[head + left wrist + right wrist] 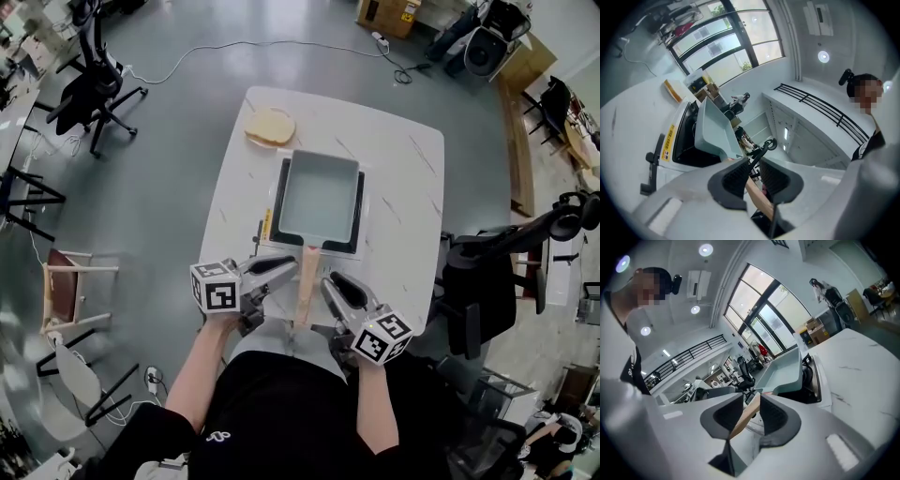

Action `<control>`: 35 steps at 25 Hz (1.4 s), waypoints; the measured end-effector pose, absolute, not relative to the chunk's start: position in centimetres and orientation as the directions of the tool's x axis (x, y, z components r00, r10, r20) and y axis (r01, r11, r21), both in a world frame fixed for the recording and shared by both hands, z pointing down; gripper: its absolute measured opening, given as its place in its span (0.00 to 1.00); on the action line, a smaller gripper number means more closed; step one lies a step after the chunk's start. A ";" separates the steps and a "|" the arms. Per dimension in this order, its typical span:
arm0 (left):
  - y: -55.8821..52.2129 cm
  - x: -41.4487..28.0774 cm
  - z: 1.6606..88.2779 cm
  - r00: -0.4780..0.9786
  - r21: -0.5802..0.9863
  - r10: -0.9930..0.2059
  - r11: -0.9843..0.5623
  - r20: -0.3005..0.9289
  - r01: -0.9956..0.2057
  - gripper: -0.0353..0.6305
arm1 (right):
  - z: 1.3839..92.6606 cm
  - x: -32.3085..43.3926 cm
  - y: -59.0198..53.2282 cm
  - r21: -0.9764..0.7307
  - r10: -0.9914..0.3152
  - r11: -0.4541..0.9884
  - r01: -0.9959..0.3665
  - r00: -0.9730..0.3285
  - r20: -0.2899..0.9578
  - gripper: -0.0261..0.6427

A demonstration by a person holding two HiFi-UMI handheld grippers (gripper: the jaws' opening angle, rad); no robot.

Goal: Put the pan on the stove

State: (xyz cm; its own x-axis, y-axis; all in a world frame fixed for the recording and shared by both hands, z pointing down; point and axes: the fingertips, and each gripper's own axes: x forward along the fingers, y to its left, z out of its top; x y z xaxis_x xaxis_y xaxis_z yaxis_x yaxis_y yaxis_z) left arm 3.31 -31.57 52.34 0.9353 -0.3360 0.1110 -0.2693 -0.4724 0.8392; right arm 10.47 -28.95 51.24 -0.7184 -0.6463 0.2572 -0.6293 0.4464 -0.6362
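The left gripper [752, 165] is clamped on the wooden handle [307, 281]. Its two dark ribbed pads press the wood from either side, partway along its length. The right gripper [751, 401] pinches the same handle from the other side, and in its own view the wood runs slantwise between its pads. In the head view the two grippers meet at the handle from left and right, close to the near table edge, each with its marker cube turned outward. A bare forearm leads back from each to the person in a black top.

The handle runs away from the person to the pan [319, 192]. The pan is pale grey-green, rectangular, with upright walls and nothing in it. It sits on the stove [280, 206] and covers most of the black top, so only a dark border shows around it. A yellow label [266, 225] lies along the stove's left side.

The stove stands mid-way across the white table [394, 159]. Past it, near the far left corner, lies a slice of bread [271, 126], well apart from the pan.
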 end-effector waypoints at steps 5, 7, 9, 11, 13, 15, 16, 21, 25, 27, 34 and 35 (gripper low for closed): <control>-32.4 2.8 50.1 0.908 0.763 -0.402 -0.547 0.122 -0.344 0.06 | 49.3 11.1 -29.9 -0.564 -0.699 0.462 -0.685 -0.672 0.243 0.10; -32.5 2.9 49.3 0.900 0.739 -0.417 -0.567 0.125 -0.365 0.05 | 48.6 11.4 -30.2 -0.541 -0.721 0.461 -0.703 -0.652 0.233 0.06; -32.7 2.9 48.4 0.894 0.725 -0.432 -0.578 0.117 -0.374 0.05 | 48.0 11.7 -30.6 -0.522 -0.738 0.461 -0.718 -0.636 0.224 0.02; -32.8 2.9 47.6 0.882 0.698 -0.455 -0.592 0.125 -0.404 0.05 | 47.4 11.7 -30.9 -0.507 -0.748 0.464 -0.726 -0.628 0.215 0.02; -33.0 2.9 46.9 0.862 0.653 -0.485 -0.607 0.145 -0.452 0.05 | 46.7 11.7 -31.1 -0.486 -0.759 0.467 -0.739 -0.617 0.209 0.02; -33.3 2.8 46.4 0.840 0.608 -0.519 -0.619 0.159 -0.497 0.05 | 46.1 11.9 -31.5 -0.451 -0.780 0.461 -0.764 -0.591 0.205 0.02; -33.5 2.8 46.1 0.829 0.589 -0.536 -0.621 0.162 -0.517 0.05 | 45.8 12.2 -31.8 -0.431 -0.796 0.451 -0.782 -0.571 0.203 0.02; -34.4 2.1 44.9 0.740 0.477 -0.646 -0.598 0.188 -0.644 0.05 | 44.2 13.3 -33.1 -0.352 -0.851 0.406 -0.843 -0.490 0.191 0.02; -34.9 1.1 44.5 0.670 0.407 -0.714 -0.561 0.203 -0.721 0.05 | 43.0 13.8 -33.7 -0.302 -0.870 0.397 -0.867 -0.460 0.176 0.02; -35.0 0.9 44.2 0.654 0.392 -0.730 -0.552 0.198 -0.736 0.05 | 42.5 14.1 -34.0 -0.278 -0.880 0.388 -0.879 -0.443 0.171 0.02; -35.4 0.9 42.9 0.638 0.376 -0.751 -0.549 0.169 -0.746 0.05 | 40.9 14.6 -34.3 -0.223 -0.898 0.384 -0.896 -0.419 0.133 0.02; -35.4 0.9 42.7 0.637 0.374 -0.753 -0.550 0.165 -0.747 0.05 | 40.8 14.5 -34.3 -0.219 -0.899 0.386 -0.896 -0.419 0.129 0.02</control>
